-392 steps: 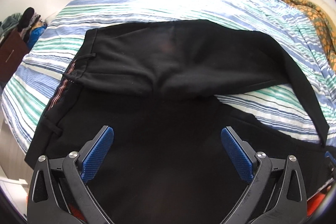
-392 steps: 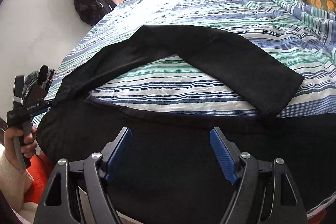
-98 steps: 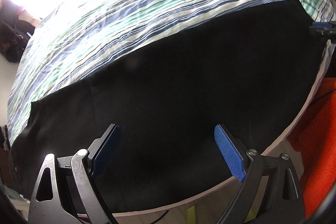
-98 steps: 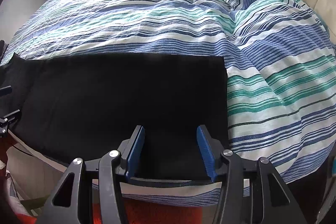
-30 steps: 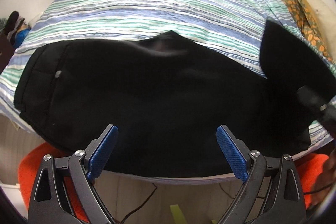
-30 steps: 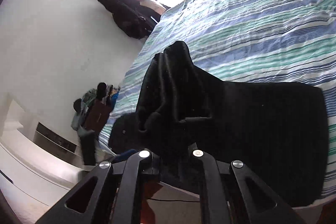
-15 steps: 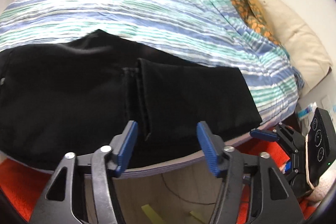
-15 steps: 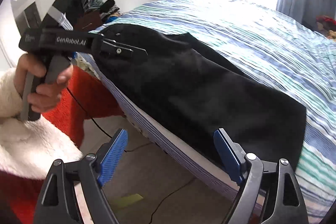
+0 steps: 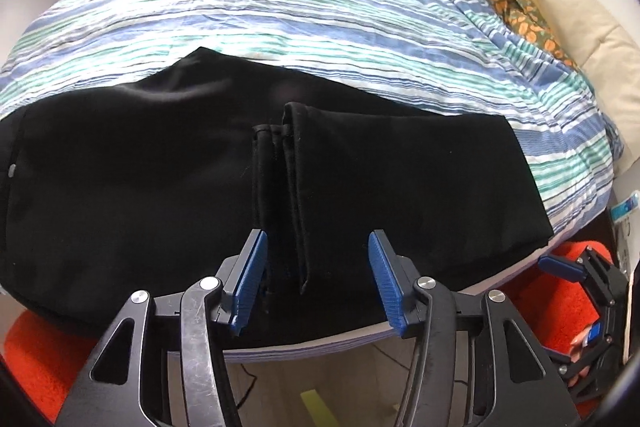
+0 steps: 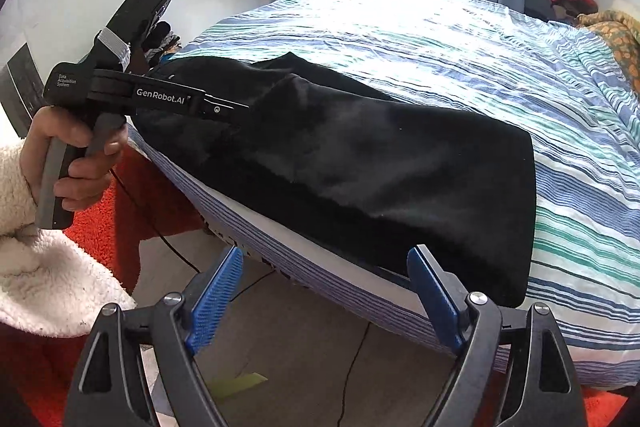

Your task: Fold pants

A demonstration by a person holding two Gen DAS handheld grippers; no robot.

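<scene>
- Where the black fabric pants (image 9: 168,187) lay folded along the near edge of the blue-and-green striped bed (image 9: 320,7), the leg cuffs (image 9: 280,187) rested doubled back over the seat, near the middle of the bundle.
- The left gripper (image 9: 316,275) hovered right over those cuffs; its blue-padded fingers (image 9: 250,279) were opening, straddling the cuff edges without pressing them, so nothing was grasped.
- The right gripper (image 10: 324,299) hung off the bed's edge over the floor, fingers released wide and empty, with the folded end of the pants just beyond them.
- The bundle's long axis ran along the bed edge, crosswise to both grippers.
- By position, the left gripper seemed nearer for the next fold.
</scene>
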